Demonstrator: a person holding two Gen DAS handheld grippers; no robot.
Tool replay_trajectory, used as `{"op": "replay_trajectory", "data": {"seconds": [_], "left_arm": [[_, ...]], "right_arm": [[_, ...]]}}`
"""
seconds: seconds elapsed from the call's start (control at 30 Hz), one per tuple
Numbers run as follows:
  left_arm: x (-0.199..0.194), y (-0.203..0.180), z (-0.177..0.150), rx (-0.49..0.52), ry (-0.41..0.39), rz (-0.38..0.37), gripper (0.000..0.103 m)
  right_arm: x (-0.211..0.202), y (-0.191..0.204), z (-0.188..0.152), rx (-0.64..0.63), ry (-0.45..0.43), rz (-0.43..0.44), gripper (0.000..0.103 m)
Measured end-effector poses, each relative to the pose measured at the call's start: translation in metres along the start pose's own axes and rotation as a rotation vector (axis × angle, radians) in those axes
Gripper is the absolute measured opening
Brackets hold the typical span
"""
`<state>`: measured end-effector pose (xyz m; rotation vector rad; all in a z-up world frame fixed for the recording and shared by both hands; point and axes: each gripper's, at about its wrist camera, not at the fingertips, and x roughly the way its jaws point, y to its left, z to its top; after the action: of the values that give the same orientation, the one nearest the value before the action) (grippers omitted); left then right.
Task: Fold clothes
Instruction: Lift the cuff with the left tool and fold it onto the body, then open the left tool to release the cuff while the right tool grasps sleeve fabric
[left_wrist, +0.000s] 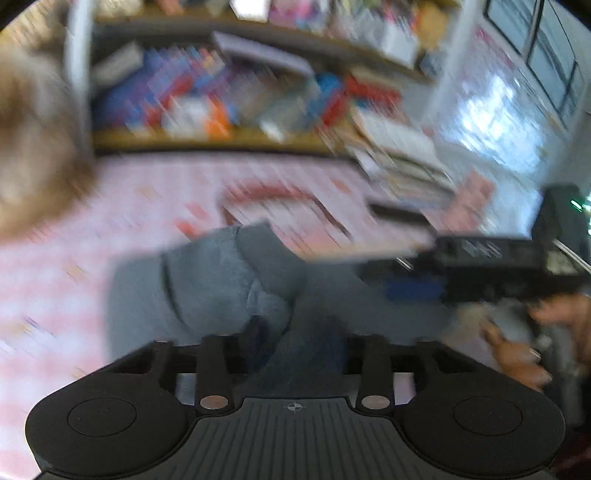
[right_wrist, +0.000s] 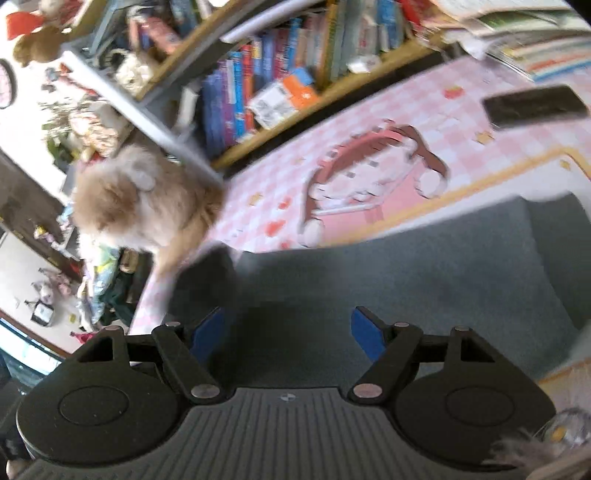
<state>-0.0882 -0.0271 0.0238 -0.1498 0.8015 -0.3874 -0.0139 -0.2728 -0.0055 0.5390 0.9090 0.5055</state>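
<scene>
The grey fleecy garment (right_wrist: 388, 273) is lying on the pink checked tabletop (right_wrist: 461, 110) with the cartoon print, spread mostly flat in the right wrist view with a straight far edge and a folded-looking raised bit at the right. In the left wrist view (super blurry) the same cloth (left_wrist: 207, 280) looks bunched up with a seam and some rumpled folds. Plenty of bare pink surface beyond the cloth, out to the wooden bookshelf (right_wrist: 280, 74) crammed with books; a black phone-like slab (right_wrist: 535, 105) sits well apart at the far right, and a fluffy tan plush toy (right_wrist: 147, 206) sits near the tabletop's left edge. Right tool (right_wrist: 288, 332) hangs angled down over the cloth, blue pads spread wide, released, nothing between them. Left tool (left_wrist: 291, 339) is also tilted down over the cloth with its fingers apart, but with the blur I can't tell if it's pinching any fabric. A hand (left_wrist: 546, 339) holds the other tool at the right of that view.
</scene>
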Motion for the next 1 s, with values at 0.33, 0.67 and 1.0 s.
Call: {"op": "replay_trajectory", "data": {"seconds": [0.33,0.67,1.0], "left_arm": [[-0.024,0.015,-0.014,-0.142,-0.082,0.031,0.047],[-0.027,0.060,-0.016,-0.266,-0.127,0.161,0.042],[-0.013,0.077,-0.023,-0.241,-0.067,0.160,0.042]], "right_arm": [[0.026,-0.020,-0.015,0.155,0.167,0.086,0.076],[0.081,0.006,-0.028,0.183,0.316,0.027,0.050],[0.040,0.036,-0.029,0.005,0.132,0.114,0.013]]}}
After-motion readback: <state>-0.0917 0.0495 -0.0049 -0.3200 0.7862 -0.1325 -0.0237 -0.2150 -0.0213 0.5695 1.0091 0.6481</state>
